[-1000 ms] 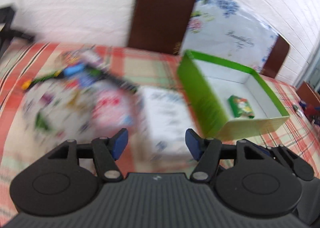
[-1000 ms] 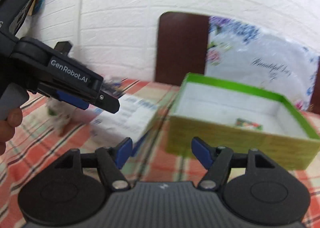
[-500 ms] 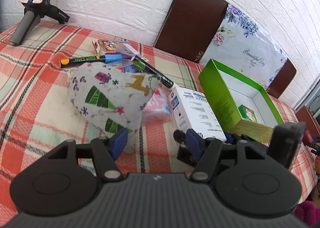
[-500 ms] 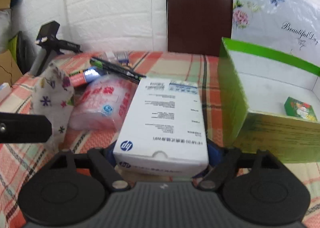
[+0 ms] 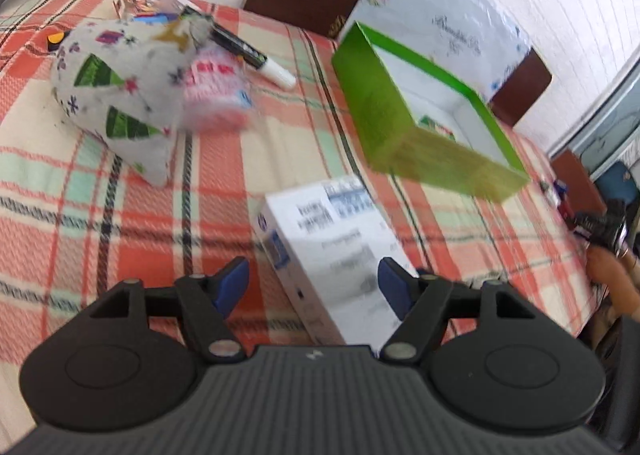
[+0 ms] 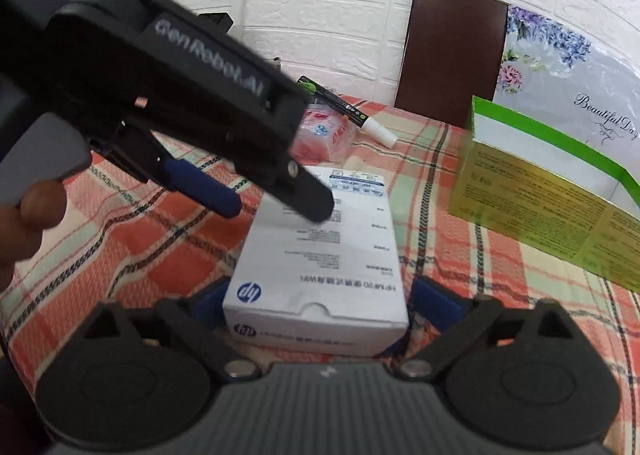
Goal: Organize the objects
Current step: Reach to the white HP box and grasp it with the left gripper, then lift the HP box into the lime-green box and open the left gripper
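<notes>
Right claw [image 6: 316, 309]: jaws opening, now spread wide, with the near end of the white box [image 6: 320, 255] between them. Blue pads sit just beside the box's two long sides; contact cannot be confirmed, and a sliver of gap shows on the right side. Reads as not gripping.

Left claw [image 5: 314, 281]: jaws also opening, apart. In the left wrist view the same white box [image 5: 332, 251] passes between the pads at a slant; the left pad is clear of it, the right pad close to or over its edge. In the right wrist view the left claw [image 6: 276, 201] hovers over the box's far half.

Box position: flat on the checked desk [image 6: 132, 239], label face up, near the green tray [image 6: 552, 191] but apart from it.

Orientation: long axis runs away from the right claw, toward the pink packet [image 6: 324, 131] and marker [image 6: 348, 111]. Logo end nearest, tuck flap on that end.

Handling, judged: printed cardboard carton, stiff, probably light to moderate, smooth and somewhat slippery. Walls may dent under a hard squeeze. Best hold: across the short width, pads on the two long side walls, low and near mid-length so it does not tip.

Green tray open, one small packet [image 5: 432, 123] inside.
</notes>
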Action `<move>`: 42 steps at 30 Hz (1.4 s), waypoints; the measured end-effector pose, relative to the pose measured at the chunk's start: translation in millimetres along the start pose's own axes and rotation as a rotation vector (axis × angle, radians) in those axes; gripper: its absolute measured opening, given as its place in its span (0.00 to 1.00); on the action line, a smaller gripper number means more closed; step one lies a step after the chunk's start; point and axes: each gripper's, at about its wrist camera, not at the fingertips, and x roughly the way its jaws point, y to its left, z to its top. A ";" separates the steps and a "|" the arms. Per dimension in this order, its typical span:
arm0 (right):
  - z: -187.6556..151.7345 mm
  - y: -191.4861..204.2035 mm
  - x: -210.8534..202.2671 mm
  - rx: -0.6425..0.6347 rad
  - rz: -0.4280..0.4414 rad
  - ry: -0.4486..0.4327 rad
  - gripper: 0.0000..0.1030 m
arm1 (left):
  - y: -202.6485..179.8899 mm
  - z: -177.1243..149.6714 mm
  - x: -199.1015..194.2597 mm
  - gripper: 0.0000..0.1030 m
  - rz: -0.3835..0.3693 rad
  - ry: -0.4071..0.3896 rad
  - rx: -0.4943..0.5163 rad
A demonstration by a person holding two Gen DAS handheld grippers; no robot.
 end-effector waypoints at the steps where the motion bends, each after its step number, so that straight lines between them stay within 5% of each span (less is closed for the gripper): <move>1: 0.2 -1.7 -0.9 0.010 -0.006 0.002 0.99 | -0.8 -2.8 0.7 0.71 0.004 0.006 -0.001; 6: -2.2 -5.8 -3.5 0.045 0.015 0.005 0.95 | -0.4 -7.4 5.0 0.67 -0.011 0.008 -0.038; 9: -3.4 -2.3 -4.1 0.033 0.041 0.001 0.78 | -5.3 -8.5 9.3 0.57 -0.046 0.009 -0.042; 12: -3.6 -5.5 -4.2 0.053 0.028 -0.005 0.77 | -14.3 -8.3 10.2 0.54 -0.038 -0.009 -0.008; 16: 1.8 -16.8 -6.9 0.086 -0.023 -0.029 0.76 | -21.7 3.3 5.1 0.32 -0.058 -0.033 0.017; 24: 17.5 -34.0 -9.9 0.047 -0.112 -0.101 0.76 | -47.3 33.3 11.5 0.30 -0.013 -0.059 0.100; 27: 12.1 -28.5 -6.3 0.029 -0.121 -0.065 0.76 | -47.8 31.3 17.7 0.42 0.057 -0.020 0.103; 32: 6.9 -23.8 -1.5 0.025 -0.113 -0.008 0.78 | -44.1 15.3 23.9 0.85 0.212 0.025 0.086; 36: 3.7 -21.4 -8.0 -0.024 -0.107 -0.004 0.84 | -44.6 7.4 17.0 0.89 0.290 -0.013 0.140; 42: -3.0 -21.6 -18.0 -0.068 -0.120 -0.016 0.89 | -46.5 9.2 19.3 0.87 0.209 0.015 0.104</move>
